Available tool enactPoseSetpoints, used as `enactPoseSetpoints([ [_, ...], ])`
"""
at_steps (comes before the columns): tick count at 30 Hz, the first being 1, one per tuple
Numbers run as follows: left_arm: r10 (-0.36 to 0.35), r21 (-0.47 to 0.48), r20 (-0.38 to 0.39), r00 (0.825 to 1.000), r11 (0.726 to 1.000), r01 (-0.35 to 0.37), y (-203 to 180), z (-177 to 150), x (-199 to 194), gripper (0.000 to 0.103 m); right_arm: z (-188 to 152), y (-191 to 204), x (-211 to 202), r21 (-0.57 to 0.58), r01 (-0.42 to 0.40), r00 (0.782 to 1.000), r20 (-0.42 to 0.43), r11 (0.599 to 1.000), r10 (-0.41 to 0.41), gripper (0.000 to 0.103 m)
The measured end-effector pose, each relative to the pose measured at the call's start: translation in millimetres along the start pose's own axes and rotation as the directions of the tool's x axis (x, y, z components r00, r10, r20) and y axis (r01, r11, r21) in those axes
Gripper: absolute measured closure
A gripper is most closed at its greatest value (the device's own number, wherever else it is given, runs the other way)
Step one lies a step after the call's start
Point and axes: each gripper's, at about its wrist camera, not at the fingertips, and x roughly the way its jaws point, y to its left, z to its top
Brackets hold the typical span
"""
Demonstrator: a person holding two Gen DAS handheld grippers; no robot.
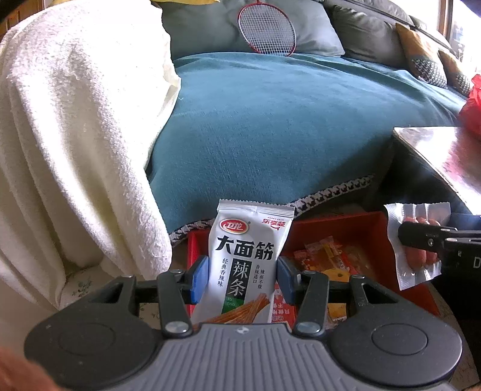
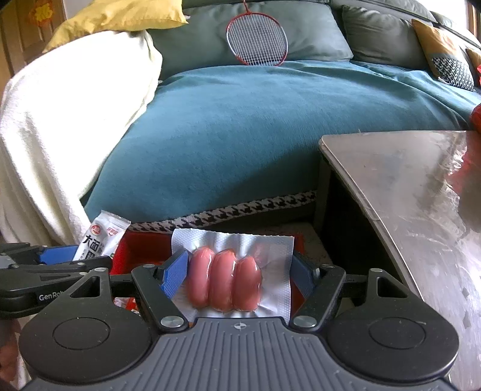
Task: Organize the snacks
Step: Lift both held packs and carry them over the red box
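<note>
**Both grippers loaded, hovering over the red tray**

White snack packet (image 1: 245, 261) — black Chinese lettering, red oval logo, upright — is clamped between the blue pads (image 1: 200, 278) of the left gripper (image 1: 243, 278). Jaws narrow, pads pressing both side edges of the pack. It sits above the near-left part of the red tray (image 1: 354, 228); from the right wrist view the same packet (image 2: 102, 237) shows at the left edge, tilted a bit.

Sausage pack (image 2: 231, 275) — three pink sausages sealed in clear and silver film — is held by the right gripper (image 2: 237, 275). Jaws mid-width, left pad against the outer sausage, right pad on the film edge. It also hangs over the tray (image 2: 135, 246). In the left view that pack (image 1: 418, 243) and gripper (image 1: 421, 237) sit at the right, over the tray's right side.

Tray holds small orange and red wrapped snacks (image 1: 324, 255), loose on its floor.

Around it: teal throw (image 1: 270, 120) with a houndstooth edge on the sofa just behind the tray, a red badminton racket (image 1: 266, 28) leaning on grey cushions, a cream blanket (image 1: 75, 135) to the left, a glossy table (image 2: 405, 195) corner to the right.
</note>
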Motion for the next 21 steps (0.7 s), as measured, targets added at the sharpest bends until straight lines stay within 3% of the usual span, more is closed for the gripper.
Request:
enactPoseSetpoints([
  [21,0.012,0.022,-0.047,0.999,1.000,-0.011,-5,1,40,0.061,-3,-2,42,-0.033,0.055,0.995,-0.075,0.998,-0.058,0.025],
])
